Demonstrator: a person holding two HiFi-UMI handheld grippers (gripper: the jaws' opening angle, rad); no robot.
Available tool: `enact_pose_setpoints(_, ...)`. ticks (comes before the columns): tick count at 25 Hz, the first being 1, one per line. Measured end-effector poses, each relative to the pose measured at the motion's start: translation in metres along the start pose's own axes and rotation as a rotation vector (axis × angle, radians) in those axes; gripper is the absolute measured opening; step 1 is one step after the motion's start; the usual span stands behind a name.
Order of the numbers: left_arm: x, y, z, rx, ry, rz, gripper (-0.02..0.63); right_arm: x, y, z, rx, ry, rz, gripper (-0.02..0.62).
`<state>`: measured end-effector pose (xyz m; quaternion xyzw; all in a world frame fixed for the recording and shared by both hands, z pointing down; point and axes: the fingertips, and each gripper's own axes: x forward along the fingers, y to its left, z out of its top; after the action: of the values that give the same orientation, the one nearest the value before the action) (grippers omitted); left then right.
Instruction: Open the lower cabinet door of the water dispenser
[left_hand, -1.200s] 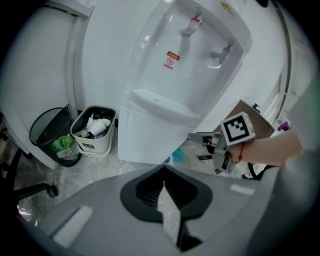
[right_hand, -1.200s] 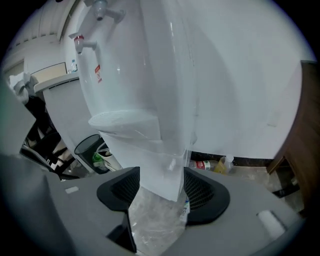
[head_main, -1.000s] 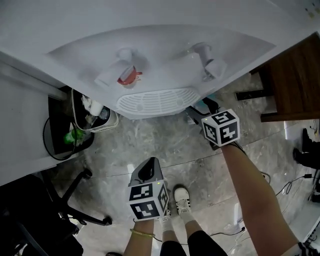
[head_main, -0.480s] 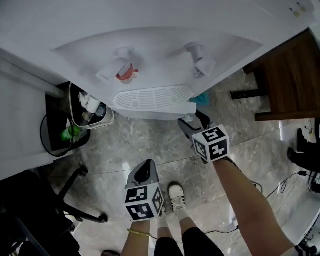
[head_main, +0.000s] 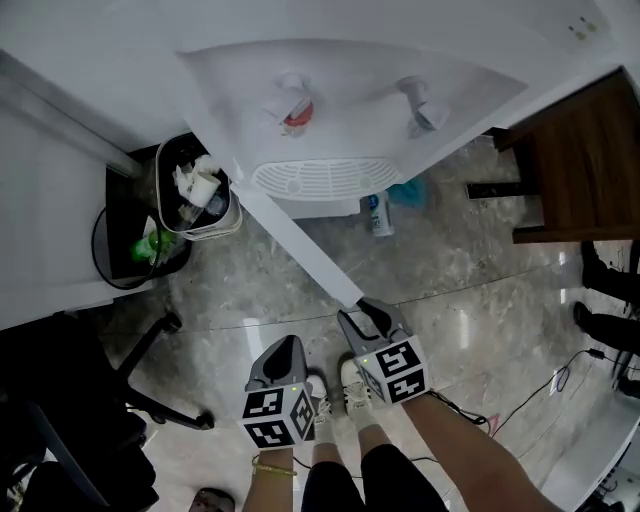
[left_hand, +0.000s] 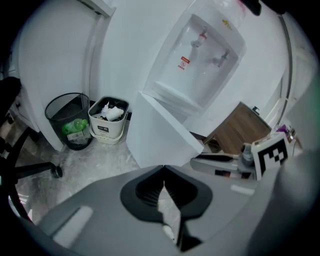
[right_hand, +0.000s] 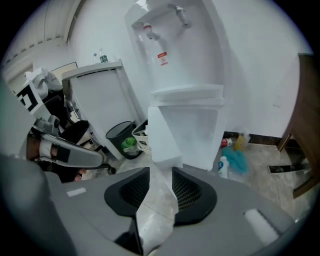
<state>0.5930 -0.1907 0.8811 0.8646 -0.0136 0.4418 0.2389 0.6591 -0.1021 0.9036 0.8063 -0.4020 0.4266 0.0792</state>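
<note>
The left gripper (left_hand: 163, 169) had its jaws clenched tip to tip with nothing between them. The door (left_hand: 160, 137) lay ahead of those jaws and a little to their right, near but not touching.

The door stood well open from the lower front of the water dispenser (head_main: 350, 110). Hinged at the far end, its long run came straight back toward the right gripper (right_hand: 161, 170), and its free upright edge stood right at the tips of those jaws.

The right jaws were closing. The edge sat in line with the gap at the very tips rather than deep between the pads, and no pad could be seen pressing on it. The right hand was plainly the nearer one. Any further swing would likely depend on that edge staying between its tips, since a pull across the panel's face could let it slip out.

The door looked like a plain white slab, flat-faced, fairly thick and square-cornered, with no handle showing on the side in view.
</note>
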Motion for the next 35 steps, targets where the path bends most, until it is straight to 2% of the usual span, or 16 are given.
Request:
enact_pose_setpoints(2, -0.008, 0.009, -0.006, -0.003, -0.009, 0.012, 0.006, 0.001, 0.035, -0.007, 0.007, 0.006, 0.042, 0.114)
enact_pose_setpoints(5, -0.022, 0.03, -0.013, 0.031, -0.026, 0.079, 0.006, 0.009, 0.08, -0.01, 0.021, 0.01, 0.088, 0.076)
enact_pose_setpoints(8, -0.033, 0.051, -0.019, 0.036, -0.031, 0.131, 0.006, 0.019, 0.103, -0.009, 0.051, 0.012, 0.086, -0.001)
enact_pose_setpoints(10, -0.037, 0.063, -0.025, 0.012, -0.024, 0.147, 0.006, 0.023, 0.111, -0.009, 0.055, 0.013, 0.083, -0.008)
enact_pose_setpoints(16, -0.044, 0.07, -0.033, -0.012, -0.012, 0.154, 0.006, 0.021, 0.12, -0.011, 0.053, 0.04, 0.085, -0.008)
enact_pose_setpoints(23, -0.053, 0.048, -0.035, 0.037, 0.01, 0.132, 0.006, -0.007, 0.117, -0.02, 0.07, 0.087, 0.073, -0.008)
enact_pose_setpoints(35, -0.06, 0.038, -0.043, 0.033, 0.035, 0.125, 0.006, -0.023, 0.114, -0.02, 0.076, 0.093, 0.061, -0.008)
